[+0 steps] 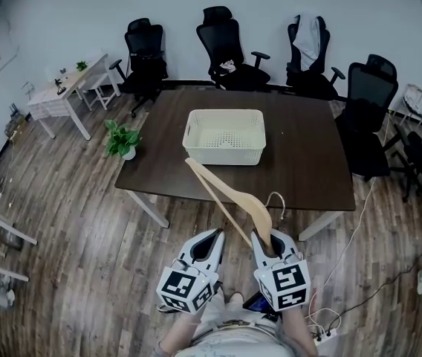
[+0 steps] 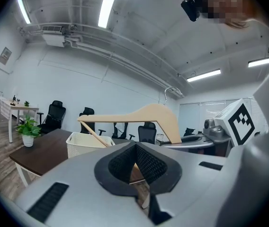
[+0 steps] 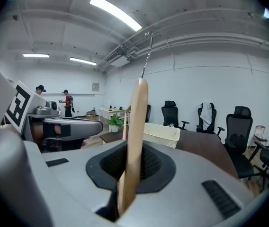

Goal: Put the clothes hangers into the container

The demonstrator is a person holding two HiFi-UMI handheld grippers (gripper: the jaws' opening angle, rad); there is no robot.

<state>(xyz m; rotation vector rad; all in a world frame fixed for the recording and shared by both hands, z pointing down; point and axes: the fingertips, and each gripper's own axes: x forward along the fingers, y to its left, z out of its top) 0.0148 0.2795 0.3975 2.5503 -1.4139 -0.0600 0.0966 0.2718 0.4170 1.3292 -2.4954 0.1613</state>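
The basket (image 1: 224,153) sits mid-surface (image 1: 307,162) and looks empty, so as far as the pictures show nothing has been put away yet. One wooden hanger (image 1: 229,199) is in the air on the person's side of the basket. Its long arm reaches toward the basket's near wall and ends just short of it, and its wire hook sticks up close to the hand. No other hangers can be seen around the basket. By my reading, this is the carry stage. The hanger has yet to go over the rim and be let go inside.

The right tongs (image 1: 264,238) are closed narrowly on one end of the hanger, the pads pressing on the flat wood, which stands up between them. They point toward the basket with a slight downward tilt. The left tongs (image 1: 212,236) are drawn together with nothing between the pads. They sit just beside the right ones, point roughly level at the basket, and take no part in the hold. Both hands are close to the body, well back from the basket.
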